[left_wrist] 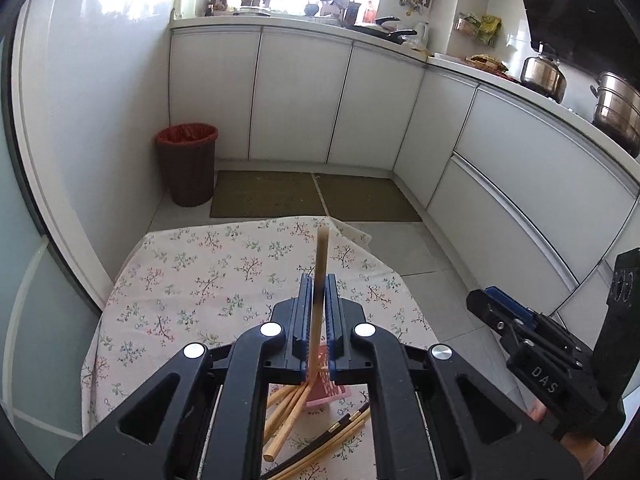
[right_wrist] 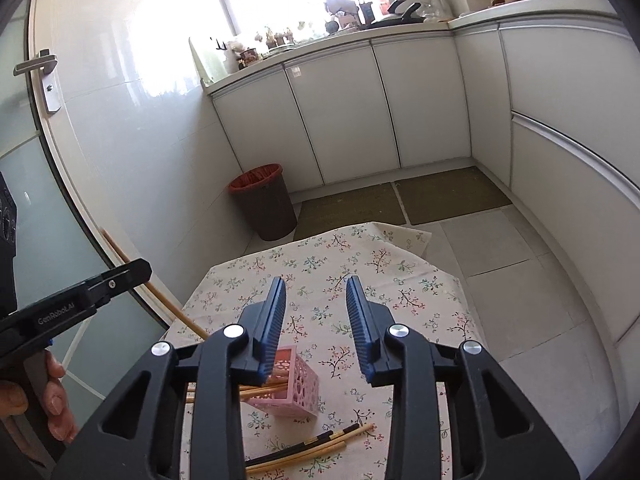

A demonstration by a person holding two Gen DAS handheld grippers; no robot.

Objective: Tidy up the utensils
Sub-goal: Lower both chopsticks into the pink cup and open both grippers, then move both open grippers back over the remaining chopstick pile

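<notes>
My left gripper (left_wrist: 319, 282) is shut on a single wooden chopstick (left_wrist: 322, 248), which stands nearly upright between its blue pads. Its lower end hangs over the pink perforated holder (left_wrist: 328, 386). Several wooden chopsticks (left_wrist: 286, 412) lean out of that holder. In the right wrist view the holder (right_wrist: 298, 384) sits on the floral tablecloth (right_wrist: 400, 280), below and just left of my right gripper (right_wrist: 316, 286). That gripper is open with nothing between its fingers. Loose black and wooden chopsticks (right_wrist: 316, 446) lie in front of the holder. The left gripper (right_wrist: 132, 274) shows at the left edge with its chopstick (right_wrist: 160, 300).
A brown bin with a red liner (left_wrist: 187, 164) stands on the floor beyond the table by the wall. Two floor mats (left_wrist: 272, 194) lie before the white cabinets (left_wrist: 300, 96). Metal pots (left_wrist: 544, 70) sit on the counter at right. A person's hand (right_wrist: 52, 392) grips the left handle.
</notes>
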